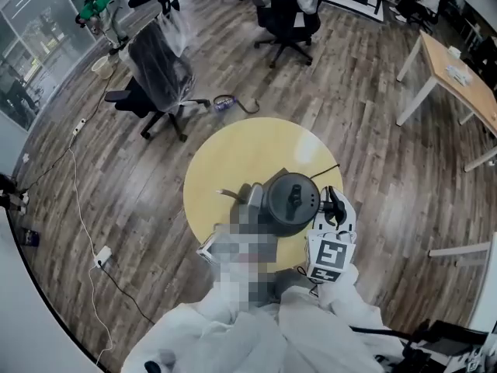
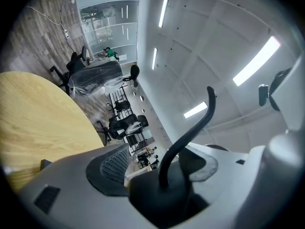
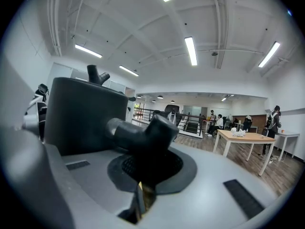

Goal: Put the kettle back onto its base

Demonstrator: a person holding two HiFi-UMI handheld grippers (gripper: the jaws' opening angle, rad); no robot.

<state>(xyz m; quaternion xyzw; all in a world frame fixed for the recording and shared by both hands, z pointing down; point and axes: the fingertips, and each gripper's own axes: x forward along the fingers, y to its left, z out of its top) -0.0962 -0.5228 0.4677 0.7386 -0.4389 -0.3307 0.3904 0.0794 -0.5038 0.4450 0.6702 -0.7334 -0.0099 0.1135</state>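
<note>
The black kettle (image 1: 289,202) with a knob on its lid stands near the front of the round yellow table (image 1: 233,150). A thin cord (image 1: 324,169) runs from behind it; whether its base is under it is hidden. My right gripper (image 1: 334,204) is just right of the kettle, jaws together on nothing; in the right gripper view (image 3: 143,175) the kettle (image 3: 83,113) is a dark block to the left. My left gripper (image 1: 252,199) is close against the kettle's left side, partly hidden. In the left gripper view (image 2: 162,185) the jaw gap does not show, only table (image 2: 33,118) and ceiling.
Office chairs (image 1: 159,72) (image 1: 291,10) stand on the wooden floor beyond the table. A wooden desk (image 1: 458,72) is at the far right. Cables and a power strip (image 1: 102,255) lie on the floor to the left.
</note>
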